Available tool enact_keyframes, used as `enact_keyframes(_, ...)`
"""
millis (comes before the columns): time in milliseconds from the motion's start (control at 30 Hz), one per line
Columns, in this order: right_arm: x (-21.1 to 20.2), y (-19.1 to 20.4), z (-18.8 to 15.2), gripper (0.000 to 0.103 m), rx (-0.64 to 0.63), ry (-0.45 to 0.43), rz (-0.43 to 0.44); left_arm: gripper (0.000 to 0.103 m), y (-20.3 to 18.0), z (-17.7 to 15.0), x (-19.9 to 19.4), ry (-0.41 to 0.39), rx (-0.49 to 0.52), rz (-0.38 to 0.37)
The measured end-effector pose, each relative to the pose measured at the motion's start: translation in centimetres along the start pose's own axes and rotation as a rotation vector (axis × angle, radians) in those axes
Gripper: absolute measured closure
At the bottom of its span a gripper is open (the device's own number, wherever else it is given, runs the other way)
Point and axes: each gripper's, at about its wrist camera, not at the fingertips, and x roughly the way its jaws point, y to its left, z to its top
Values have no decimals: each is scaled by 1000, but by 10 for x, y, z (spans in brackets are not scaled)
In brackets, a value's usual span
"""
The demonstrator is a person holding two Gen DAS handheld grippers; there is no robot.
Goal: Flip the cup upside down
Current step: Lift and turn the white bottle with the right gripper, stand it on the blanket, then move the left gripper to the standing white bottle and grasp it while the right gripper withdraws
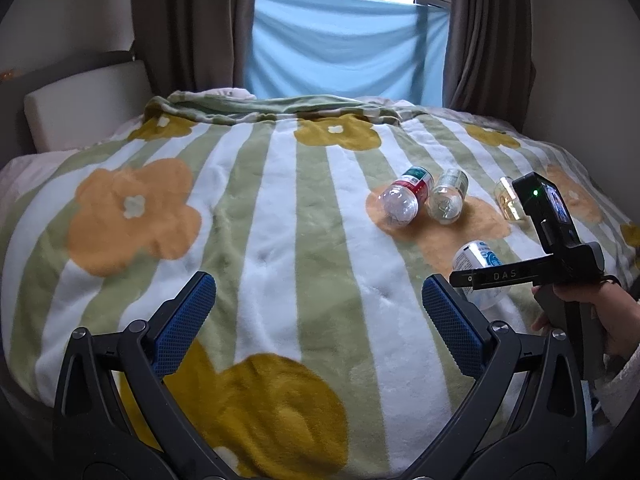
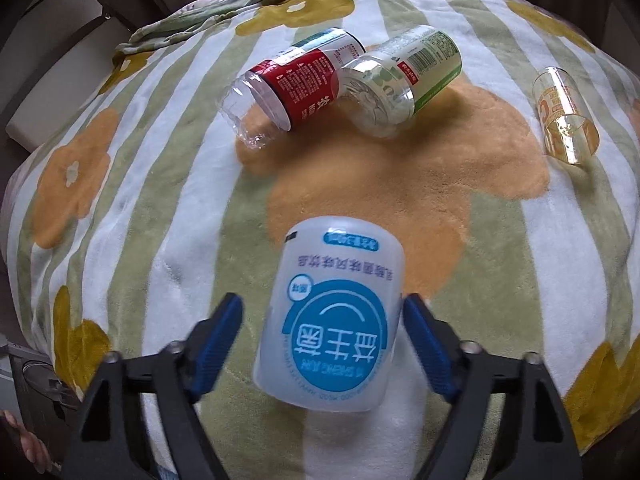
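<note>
A white cup with a blue round label [image 2: 332,320] sits tilted on the blanket, its print upside down and its closed end pointing away. My right gripper [image 2: 320,320] is open around it. The right pad [image 2: 416,320] is at the cup's side, and a gap shows between the left pad [image 2: 220,332] and the cup. From the left wrist view the same cup [image 1: 480,256] leans behind the right gripper's finger bar. My left gripper [image 1: 320,312] hangs open over the blanket with nothing between its pads.
Three more cups lie on their sides farther back: a red-label one [image 2: 296,92], a green-label one [image 2: 400,80] touching it, and a clear yellow one [image 2: 564,116] at the right. The striped, flowered blanket [image 1: 280,220] covers the bed. Curtains and a window stand behind it.
</note>
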Motion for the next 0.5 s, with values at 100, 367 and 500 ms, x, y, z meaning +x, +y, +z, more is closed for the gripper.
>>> enact_keyframes(100,-6,-7,-5,0,14,1,54,0,-2,8,3,27,0,-28)
enact_keyframes(367,-65,-44,-26,0,-22,-139,95,0,-42,67,30,147,95,-184)
enact_keyframes(500,-105,-62,-44,0,-63,-325,42,0,-90,97,68,286,150,-249)
